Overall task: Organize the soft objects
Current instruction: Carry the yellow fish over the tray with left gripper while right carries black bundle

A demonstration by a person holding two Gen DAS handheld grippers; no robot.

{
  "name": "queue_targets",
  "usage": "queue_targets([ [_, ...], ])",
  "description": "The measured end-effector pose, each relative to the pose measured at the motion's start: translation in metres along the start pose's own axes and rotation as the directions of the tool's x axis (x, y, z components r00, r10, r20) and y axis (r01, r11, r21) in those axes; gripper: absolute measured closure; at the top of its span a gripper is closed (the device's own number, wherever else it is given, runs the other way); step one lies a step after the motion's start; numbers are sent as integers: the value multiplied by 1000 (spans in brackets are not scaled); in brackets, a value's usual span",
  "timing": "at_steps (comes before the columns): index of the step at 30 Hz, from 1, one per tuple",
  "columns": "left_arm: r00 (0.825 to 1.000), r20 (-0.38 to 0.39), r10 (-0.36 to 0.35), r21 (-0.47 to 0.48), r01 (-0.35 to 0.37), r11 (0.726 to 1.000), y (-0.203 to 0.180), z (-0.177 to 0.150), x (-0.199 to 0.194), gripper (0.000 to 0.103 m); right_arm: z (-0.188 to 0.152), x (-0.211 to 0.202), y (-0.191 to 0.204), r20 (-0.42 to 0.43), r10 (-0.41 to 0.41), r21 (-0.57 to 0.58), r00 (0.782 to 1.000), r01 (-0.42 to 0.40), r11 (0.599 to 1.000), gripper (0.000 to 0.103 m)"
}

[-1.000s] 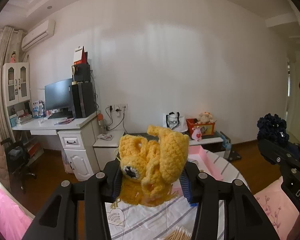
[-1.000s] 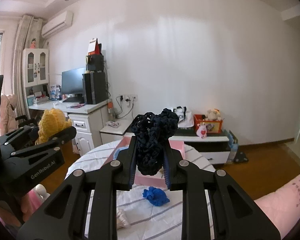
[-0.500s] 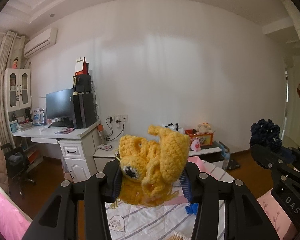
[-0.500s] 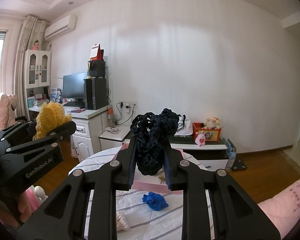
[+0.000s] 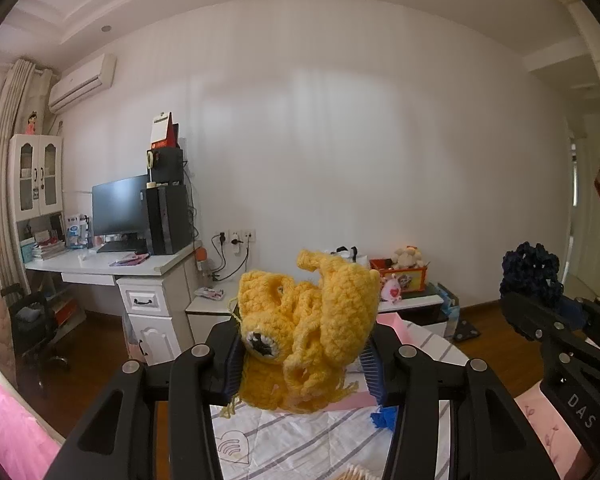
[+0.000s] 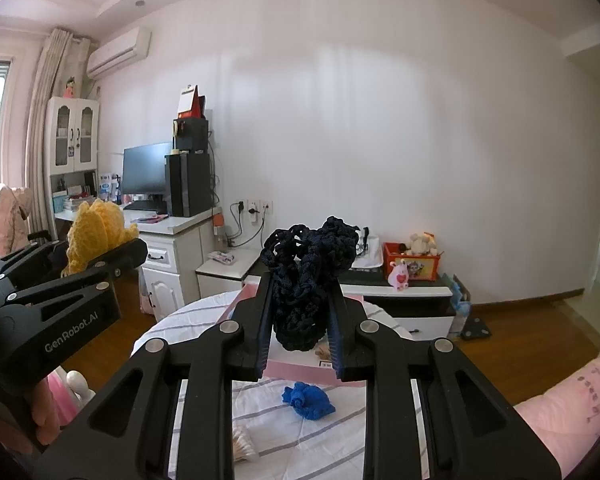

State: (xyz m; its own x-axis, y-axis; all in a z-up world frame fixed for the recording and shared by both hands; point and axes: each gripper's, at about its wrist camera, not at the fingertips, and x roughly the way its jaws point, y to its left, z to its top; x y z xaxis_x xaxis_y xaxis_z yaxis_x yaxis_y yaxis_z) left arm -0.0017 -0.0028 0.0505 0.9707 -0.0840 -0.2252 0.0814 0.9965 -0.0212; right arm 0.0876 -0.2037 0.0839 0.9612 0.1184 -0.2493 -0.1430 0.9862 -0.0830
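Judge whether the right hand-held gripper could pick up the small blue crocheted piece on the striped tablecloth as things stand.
Probably not yet. The right hand-held gripper is shut on a dark navy crocheted bundle, so its jaws are full. The small blue crocheted piece lies uncovered just below on the striped tablecloth, nothing blocking it.

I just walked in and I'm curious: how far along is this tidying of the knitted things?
Midway, it seems. Nothing looks put away yet: what shows of the pink box holds no knitted piece. In hand: the left gripper clamps a yellow crochet toy, the right gripper a dark navy crochet piece, both above the table. Left: a small blue crochet piece lies on the striped tablecloth.
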Motion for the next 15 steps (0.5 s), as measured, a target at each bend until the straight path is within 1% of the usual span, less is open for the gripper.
queue_targets([
  [2,1000,-8,-4,-3,4,1000,1,0,3,57,-1,0,0,-2,1,-2,1000,-1,1000,81],
  [4,1000,-13,-4,-4,4,1000,-6,10,1,57,-1,1,1,-4,-2,-6,1000,2,1000,81],
  [7,1000,-20,-1,-5,1,1000,-6,11,5,56,-2,4,2,-12,0,-6,1000,0,1000,81],
  [15,997,-74,-15,-9,15,1000,-1,15,27,56,-6,27,-5,-74,-13,11,997,13,1000,81],
])
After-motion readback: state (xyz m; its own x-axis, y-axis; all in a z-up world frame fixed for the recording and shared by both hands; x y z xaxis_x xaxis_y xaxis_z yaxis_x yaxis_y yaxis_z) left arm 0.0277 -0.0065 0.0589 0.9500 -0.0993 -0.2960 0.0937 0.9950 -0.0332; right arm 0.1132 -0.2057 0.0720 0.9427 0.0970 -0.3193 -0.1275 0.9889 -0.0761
